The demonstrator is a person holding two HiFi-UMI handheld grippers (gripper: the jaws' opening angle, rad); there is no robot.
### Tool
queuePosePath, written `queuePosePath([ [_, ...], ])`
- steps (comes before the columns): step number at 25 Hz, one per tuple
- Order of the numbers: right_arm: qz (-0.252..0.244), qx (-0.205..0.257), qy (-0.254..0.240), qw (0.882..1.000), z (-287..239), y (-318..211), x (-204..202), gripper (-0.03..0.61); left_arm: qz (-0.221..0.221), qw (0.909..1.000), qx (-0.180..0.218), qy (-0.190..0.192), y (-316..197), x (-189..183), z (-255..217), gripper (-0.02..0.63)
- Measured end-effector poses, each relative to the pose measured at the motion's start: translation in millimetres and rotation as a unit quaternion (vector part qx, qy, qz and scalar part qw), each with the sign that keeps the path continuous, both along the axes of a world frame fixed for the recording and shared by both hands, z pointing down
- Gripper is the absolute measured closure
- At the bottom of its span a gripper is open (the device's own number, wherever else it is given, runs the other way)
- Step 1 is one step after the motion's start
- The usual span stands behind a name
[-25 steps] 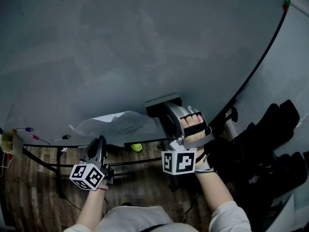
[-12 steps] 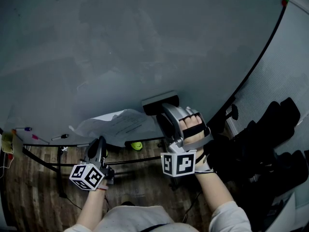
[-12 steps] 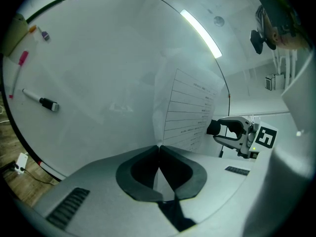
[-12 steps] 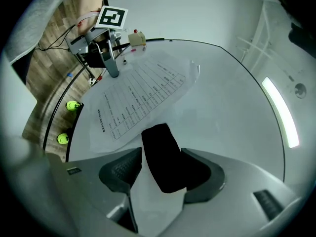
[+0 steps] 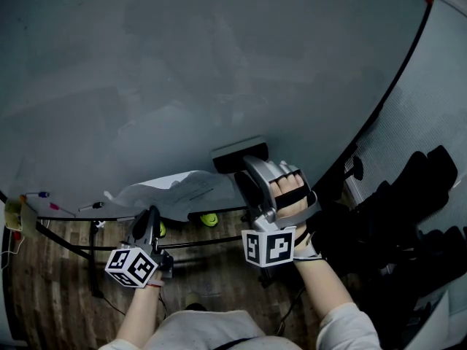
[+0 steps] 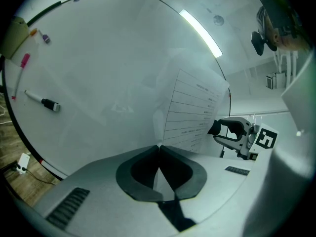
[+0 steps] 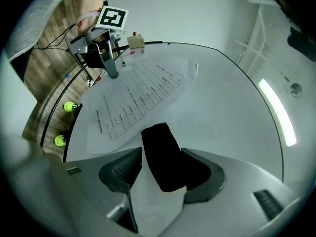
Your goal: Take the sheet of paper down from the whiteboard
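Note:
The printed paper sheet point(image 5: 179, 188) hangs crumpled low on the whiteboard point(image 5: 219, 64). My left gripper point(image 5: 152, 214) is shut on its lower edge; in the left gripper view the paper point(image 6: 190, 112) runs down between the closed jaws of the left gripper point(image 6: 159, 149). My right gripper point(image 5: 244, 165) holds a black block-shaped eraser point(image 5: 237, 154) against the board just right of the sheet. In the right gripper view the eraser point(image 7: 165, 167) fills the gap of the right gripper point(image 7: 160, 154), with the paper point(image 7: 138, 98) and the left gripper point(image 7: 106, 58) beyond.
Markers point(image 5: 93, 208) point(image 6: 44, 101) stick to the board left of the sheet. Green balls point(image 5: 209, 219) lie on the wooden floor by the board's stand. Black bulky things point(image 5: 408, 217) crowd the right side, past the board's edge.
Only the head view has shifted slightly. Both grippers, the paper and the eraser keep their places.

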State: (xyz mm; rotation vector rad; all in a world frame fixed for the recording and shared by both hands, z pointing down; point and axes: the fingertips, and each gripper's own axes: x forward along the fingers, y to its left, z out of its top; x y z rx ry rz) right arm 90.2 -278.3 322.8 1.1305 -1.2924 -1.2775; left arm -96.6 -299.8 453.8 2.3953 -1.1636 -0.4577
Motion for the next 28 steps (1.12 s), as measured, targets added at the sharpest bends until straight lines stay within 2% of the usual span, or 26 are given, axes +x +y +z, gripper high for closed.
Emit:
queuePosePath([
  [5, -0.003, 0.005, -0.017, 1.0, -2, 0, 2, 0.336, 0.001, 1.0, 0.0, 0.002, -2, 1, 1, 0.598],
  [17, -0.002, 0.004, -0.005, 1.0, 2, 6, 8, 0.336, 0.006, 0.9998, -0.01, 0.013, 2, 5, 3, 0.598],
  [23, -0.014, 0.005, -0.025, 1.0, 4, 18, 9, 0.336, 0.009, 0.9996, -0.016, 0.023, 9, 7, 5, 0.598],
  [28, -0.028, -0.019, -0.044, 0.998, 17, 23, 3, 0.338, 0.004, 0.9995, -0.02, 0.026, 12, 4, 7, 0.598],
])
